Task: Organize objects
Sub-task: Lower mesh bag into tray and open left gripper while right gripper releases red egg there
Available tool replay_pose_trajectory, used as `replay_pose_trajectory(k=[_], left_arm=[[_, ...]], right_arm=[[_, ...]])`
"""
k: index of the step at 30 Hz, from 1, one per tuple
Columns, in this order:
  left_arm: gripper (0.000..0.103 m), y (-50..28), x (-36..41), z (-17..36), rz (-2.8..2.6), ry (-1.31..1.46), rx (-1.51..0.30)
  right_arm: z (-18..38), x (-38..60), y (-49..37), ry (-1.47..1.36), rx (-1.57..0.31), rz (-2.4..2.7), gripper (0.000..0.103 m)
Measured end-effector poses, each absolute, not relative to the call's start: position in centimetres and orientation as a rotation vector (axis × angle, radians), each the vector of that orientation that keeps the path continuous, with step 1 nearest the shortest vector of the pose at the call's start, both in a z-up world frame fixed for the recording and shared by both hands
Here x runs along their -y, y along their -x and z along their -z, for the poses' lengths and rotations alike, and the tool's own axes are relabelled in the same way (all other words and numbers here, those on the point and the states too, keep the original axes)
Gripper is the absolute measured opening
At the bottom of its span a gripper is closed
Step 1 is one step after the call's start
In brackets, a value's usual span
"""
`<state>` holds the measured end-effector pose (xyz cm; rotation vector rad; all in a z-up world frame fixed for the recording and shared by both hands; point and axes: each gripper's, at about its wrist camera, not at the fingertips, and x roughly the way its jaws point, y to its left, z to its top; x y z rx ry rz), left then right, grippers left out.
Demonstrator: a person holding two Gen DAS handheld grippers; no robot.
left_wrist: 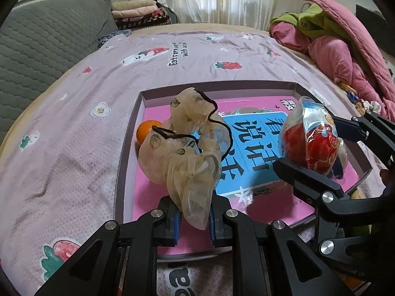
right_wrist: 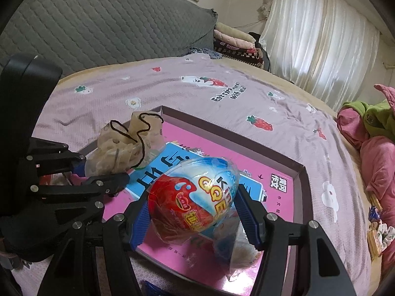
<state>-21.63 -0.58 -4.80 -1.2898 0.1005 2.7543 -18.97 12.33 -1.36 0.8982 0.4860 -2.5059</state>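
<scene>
My left gripper [left_wrist: 193,218] is shut on the loose end of a beige mesh drawstring pouch [left_wrist: 184,145] with a dark cord; the pouch rests in a shallow box [left_wrist: 128,133] on the bed, over a pink and blue book [left_wrist: 256,145]. An orange [left_wrist: 145,130] lies behind the pouch at the box's left wall. My right gripper [right_wrist: 192,214] is shut on a red, white and blue egg-shaped toy in clear wrap [right_wrist: 195,194], held above the book's right side. The egg also shows in the left wrist view [left_wrist: 308,140], and the pouch in the right wrist view [right_wrist: 123,145].
The box sits on a mauve strawberry-print sheet [left_wrist: 74,123]. A grey quilted headboard [left_wrist: 44,34] is at the left. Pink and green bedding [left_wrist: 340,46] is heaped at the right. Folded blankets [left_wrist: 140,12] and white curtains stand at the back.
</scene>
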Motion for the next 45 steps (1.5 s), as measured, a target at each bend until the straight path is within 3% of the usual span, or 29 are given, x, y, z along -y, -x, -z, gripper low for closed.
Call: replay_pose_trajectory(k=[22,45], left_arm=[[0.019,21.9,1.5,5.3,-2.779,1.310,-0.091],[0.021,21.9,1.2,5.3,-2.770,1.311,-0.083]], right_arm=[[3.1,-11.1,19.0,-0.980,-0.623,2.441,0.064],[3.1,-12.0,19.3,-1.060,-0.518,2.411,0.065]])
